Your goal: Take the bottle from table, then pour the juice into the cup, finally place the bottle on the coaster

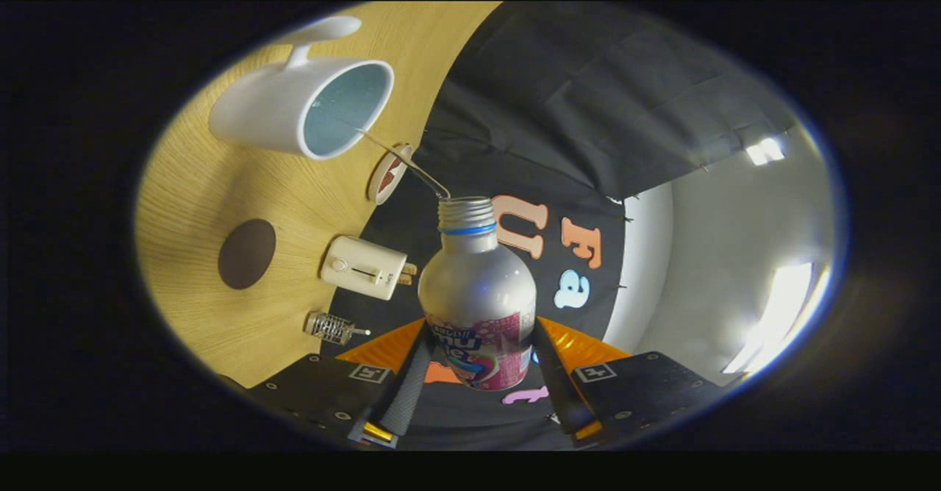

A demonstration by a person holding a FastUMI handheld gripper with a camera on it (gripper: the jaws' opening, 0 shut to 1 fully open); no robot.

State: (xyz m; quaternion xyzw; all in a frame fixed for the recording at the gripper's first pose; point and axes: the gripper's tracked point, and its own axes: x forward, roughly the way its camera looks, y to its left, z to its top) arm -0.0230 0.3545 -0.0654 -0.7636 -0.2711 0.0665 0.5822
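Observation:
My gripper [481, 359] is shut on a silver bottle [478, 292] with a pink label, both fingers pressing its lower body. The whole view is rolled, so the bottle is tipped over toward the white cup [301, 105]. A thin stream of liquid [404, 162] runs from the bottle's open threaded mouth [465, 204] to the cup's rim. The cup has a pale blue inside and its handle points away from the bottle. A dark brown round coaster [247, 253] lies flat on the wooden table [206, 182], beside the cup and off to the side of the fingers.
Along the table's back edge by the black cloth wall stand a small round dish [387, 173] with something red in it, a cream toaster-like box [365, 267] and a small metal wire object [331, 327]. A pale wall with bright lights lies beyond the cloth.

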